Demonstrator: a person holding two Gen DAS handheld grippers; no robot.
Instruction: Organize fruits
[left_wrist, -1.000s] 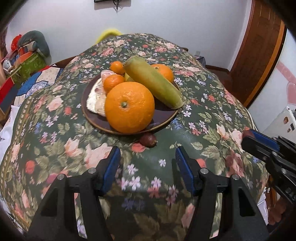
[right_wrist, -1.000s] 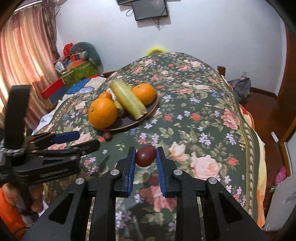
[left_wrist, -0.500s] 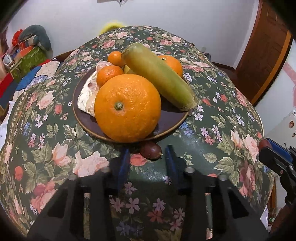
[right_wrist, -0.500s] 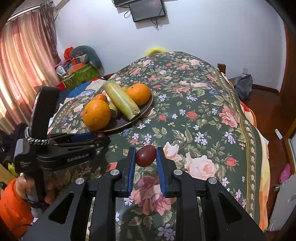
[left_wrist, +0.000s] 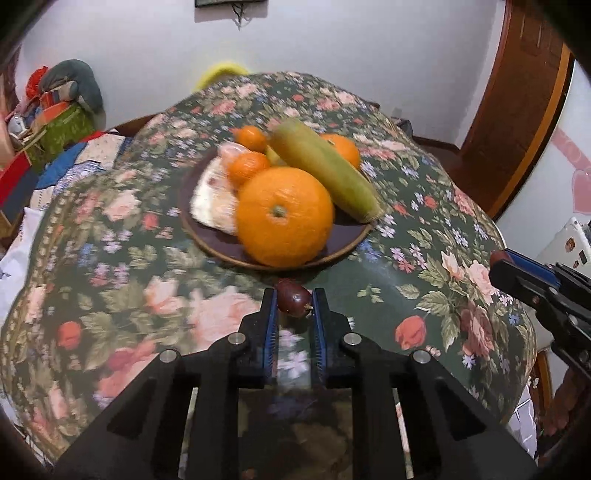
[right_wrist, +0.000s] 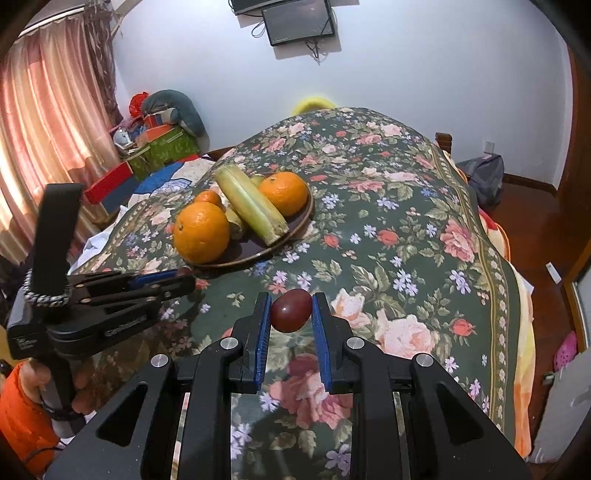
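Observation:
A dark brown plate (left_wrist: 343, 243) on the floral cloth holds a large orange (left_wrist: 284, 216), smaller oranges, a long green fruit (left_wrist: 325, 170) and pale peeled pieces. My left gripper (left_wrist: 293, 302) is shut on a small dark red fruit (left_wrist: 292, 303) just in front of the plate's near rim. My right gripper (right_wrist: 290, 310) is shut on another small dark red fruit (right_wrist: 291, 309), held above the cloth to the right of the plate (right_wrist: 295, 225). The left gripper also shows in the right wrist view (right_wrist: 173, 282), and the right gripper in the left wrist view (left_wrist: 517, 273).
The table is covered by a dark green floral cloth (right_wrist: 406, 221) that drops off at the edges. Boxes and bags (right_wrist: 155, 144) are piled at the back left by a pink curtain. A wooden door (left_wrist: 517, 110) stands at the right.
My left gripper moved forward to the small dark fruit by the plate and closed on it. My right gripper kept holding its fruit, drifting slightly.

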